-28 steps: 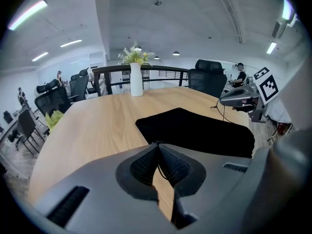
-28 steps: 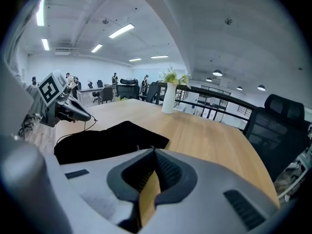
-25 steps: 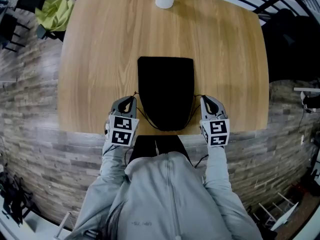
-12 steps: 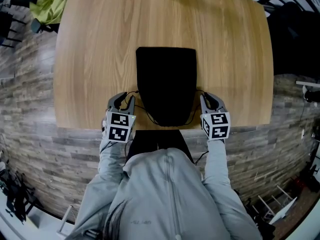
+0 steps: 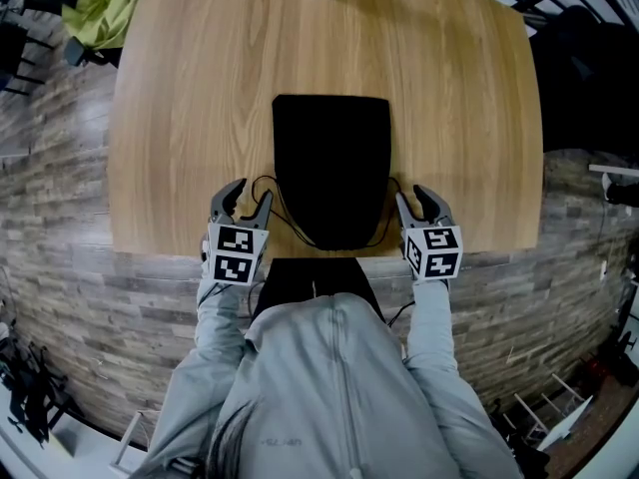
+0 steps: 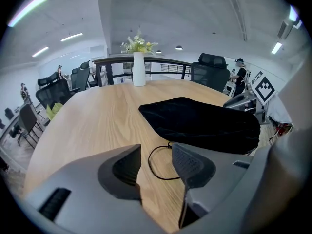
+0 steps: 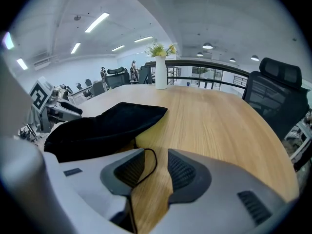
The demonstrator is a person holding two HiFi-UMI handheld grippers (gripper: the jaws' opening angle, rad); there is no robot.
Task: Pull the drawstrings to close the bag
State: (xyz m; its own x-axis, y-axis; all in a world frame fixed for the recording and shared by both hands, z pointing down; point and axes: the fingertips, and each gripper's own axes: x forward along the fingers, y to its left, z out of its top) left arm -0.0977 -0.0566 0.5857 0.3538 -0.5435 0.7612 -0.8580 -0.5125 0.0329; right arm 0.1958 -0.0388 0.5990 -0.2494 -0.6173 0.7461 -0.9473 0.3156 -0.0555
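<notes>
Two grippers flank the bag on the wooden table (image 5: pixel 190 98), and neither has a grip on a cord at this moment. At the lower left of the head view, the left gripper (image 5: pixel 243 200) rests at the table's near edge with its jaws standing wide apart, having just been opening. Its own view shows a slack loop of the left drawstring (image 6: pixel 148 161) lying on the wood in the gap ahead of the pads, pressed by neither. At frame centre lies the black bag (image 5: pixel 331 163), flat on the table, its mouth towards the person at the bottom of the frame. That near end looks rounded and drawn in, with thin cord looping out at both corners. Whether the mouth is fully shut cannot be told, since the dark cloth hides the gathers. At the lower right, the right gripper (image 5: pixel 419 203) has also just been opening. Its jaws stand moderately apart, and the right drawstring (image 7: pixel 155 161) runs loose between them, lying against the inner pad but not clamped. Judgement: the pull appears largely made and both cords released. What remains is to confirm closure and, if the mouth is still slack, to take the cords again and draw further.
</notes>
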